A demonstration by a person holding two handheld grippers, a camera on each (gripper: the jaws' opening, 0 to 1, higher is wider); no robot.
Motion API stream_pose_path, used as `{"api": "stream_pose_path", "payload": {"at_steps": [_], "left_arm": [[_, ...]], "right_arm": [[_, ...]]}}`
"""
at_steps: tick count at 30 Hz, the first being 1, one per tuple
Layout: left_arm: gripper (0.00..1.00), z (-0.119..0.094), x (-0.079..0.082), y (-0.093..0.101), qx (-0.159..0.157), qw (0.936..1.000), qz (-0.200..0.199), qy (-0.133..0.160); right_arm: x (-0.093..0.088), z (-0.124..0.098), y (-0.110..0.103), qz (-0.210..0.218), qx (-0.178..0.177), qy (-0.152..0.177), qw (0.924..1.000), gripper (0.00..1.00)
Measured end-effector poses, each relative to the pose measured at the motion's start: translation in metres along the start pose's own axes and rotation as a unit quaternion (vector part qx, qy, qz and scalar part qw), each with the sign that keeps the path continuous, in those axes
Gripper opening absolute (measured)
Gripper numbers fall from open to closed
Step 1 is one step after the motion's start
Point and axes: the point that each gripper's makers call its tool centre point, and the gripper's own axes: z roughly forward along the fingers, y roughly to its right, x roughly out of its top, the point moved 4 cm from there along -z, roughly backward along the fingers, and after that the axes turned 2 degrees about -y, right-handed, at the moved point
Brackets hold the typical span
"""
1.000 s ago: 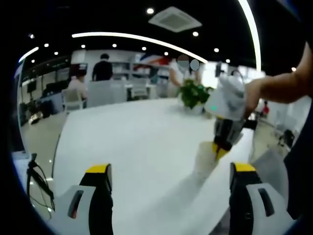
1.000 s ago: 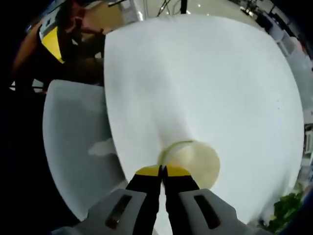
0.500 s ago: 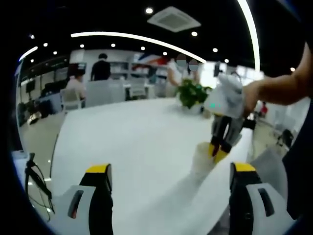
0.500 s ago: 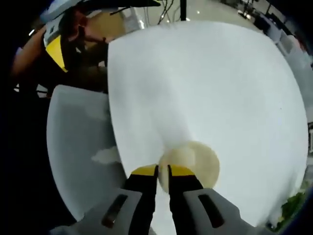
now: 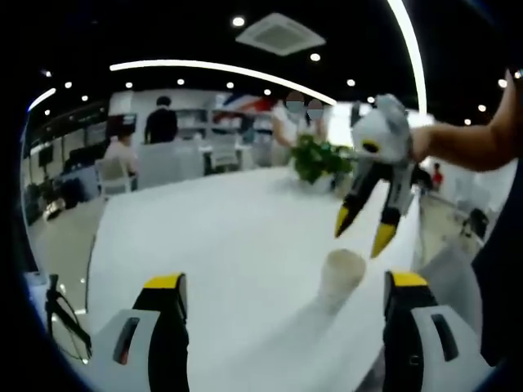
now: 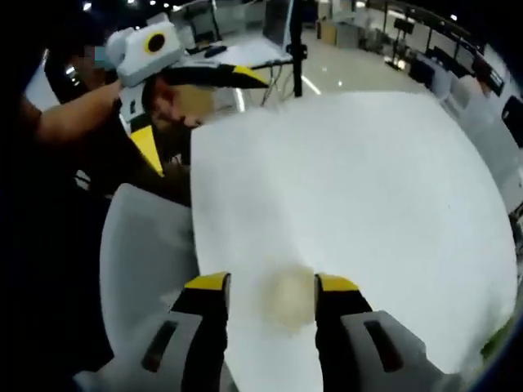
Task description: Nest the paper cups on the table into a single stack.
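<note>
**A:** What does the left gripper view show?

**B:** The left gripper (image 5: 283,298) has its two yellow-tipped jaws set wide apart, with nothing between them, low over the white table (image 5: 221,237). A paper cup (image 5: 341,276) stands upright on the table near its right edge. The right gripper (image 5: 365,226) hangs just above the cup, jaws spread and pointing down, clear of the rim. A person's hand (image 5: 425,145) holds it from the right. Behind the table sits a green plant (image 5: 317,157), and people stand farther back in the office.

**A:** And the right gripper view?

**B:** It looks down on the same table (image 6: 368,196). The right gripper (image 6: 270,282) has its jaws apart, and the paper cup (image 6: 288,297) sits on the table between the two tips, blurred; whether it is one cup or several nested cannot be told. A white chair (image 6: 147,253) is just beside the table edge. At upper left the left gripper (image 6: 196,110) is held by a person, jaws spread.
</note>
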Motion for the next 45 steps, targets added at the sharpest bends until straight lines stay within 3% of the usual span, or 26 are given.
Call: {"api": "stream_pose_path", "payload": {"at_steps": [4, 9, 12, 15, 19, 24, 26, 28, 33, 38, 45], "left_arm": [[0.99, 0.002, 0.001, -0.001, 0.001, 1.0000, 0.005, 0.006], [0.99, 0.005, 0.007, 0.006, -0.019, 0.9991, 0.023, 0.031], [0.99, 0.008, 0.006, 0.008, -0.021, 0.9990, 0.020, 0.033], [0.99, 0.010, 0.005, 0.009, -0.019, 0.9989, 0.016, 0.039], [0.99, 0.016, 0.001, 0.010, -0.009, 0.9990, 0.021, 0.038], [0.99, 0.020, -0.002, 0.011, -0.002, 0.9989, 0.031, 0.035], [0.99, 0.020, 0.000, 0.015, -0.005, 0.9985, 0.035, 0.041], [0.99, 0.020, 0.004, 0.019, -0.008, 0.9973, 0.045, 0.057], [0.99, 0.028, -0.005, 0.021, -0.004, 0.9979, 0.042, 0.050], [0.99, 0.041, -0.006, 0.030, -0.013, 0.9974, 0.042, 0.056], [0.99, 0.058, -0.019, 0.036, -0.032, 0.9972, 0.048, 0.048]], "right_arm": [[0.002, -0.022, 0.012, -0.007, -0.025, 0.066, 0.9975, 0.57], [-0.009, -0.048, 0.021, 0.025, -0.051, 0.137, 0.9889, 0.63], [-0.017, -0.060, 0.025, 0.027, -0.071, 0.194, 0.9780, 0.72], [-0.025, -0.064, 0.026, 0.039, -0.078, 0.215, 0.9728, 0.80], [-0.036, -0.075, 0.031, 0.044, -0.104, 0.279, 0.9536, 0.89], [-0.054, -0.085, 0.033, 0.030, -0.132, 0.312, 0.9403, 0.97], [-0.058, -0.092, 0.035, 0.016, -0.144, 0.341, 0.9290, 1.00], [-0.068, -0.094, 0.037, 0.029, -0.150, 0.342, 0.9271, 1.00], [-0.084, -0.093, 0.040, 0.036, -0.159, 0.355, 0.9203, 1.00], [-0.089, -0.097, 0.041, 0.035, -0.168, 0.390, 0.9046, 1.00], [-0.099, -0.075, 0.035, 0.027, -0.160, 0.397, 0.9031, 1.00]]}}
